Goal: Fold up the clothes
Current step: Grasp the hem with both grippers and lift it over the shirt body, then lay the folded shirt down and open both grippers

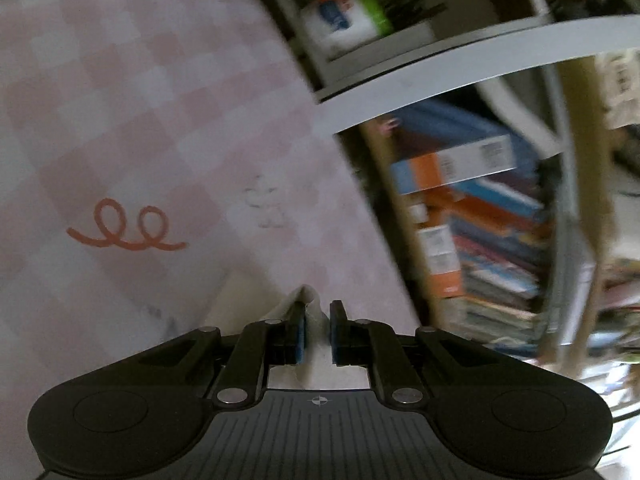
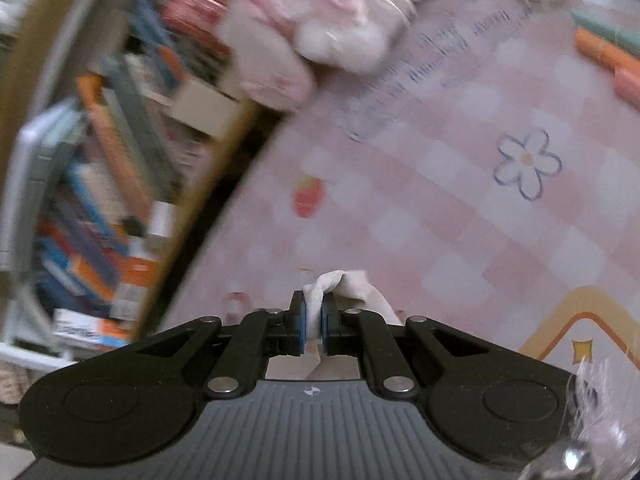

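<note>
Pink and white checks cover the desk (image 1: 132, 120), a smooth mat printed with an orange looped squiggle (image 1: 126, 226) in the left wrist view and, in the right wrist view, a strawberry (image 2: 307, 197) and a white flower (image 2: 528, 163). Beyond the desk edge stands a bookshelf (image 1: 472, 216) crowded with stacked books, blurred in both views. A pink and white plush toy (image 2: 320, 20) lies at the far end of the desk in the right wrist view, with pastel markers (image 2: 608, 52) near the right edge.

Left gripper (image 1: 318, 320): its blue-padded fingers (image 1: 299, 332) stand only slightly apart, and a fold of white cloth (image 1: 310, 300) rises between them, lying against the left pad; a narrow gap shows at the right pad, so whether the pinch is firm cannot be told for sure. The cloth hangs straight down below the fingers, close over the desk near its edge.

Right gripper (image 2: 313, 308): the pads are drawn close together on a bunched corner of the white cloth (image 2: 344, 284), which pokes out just past the fingertips and drapes off to the right over the checked mat.
</note>
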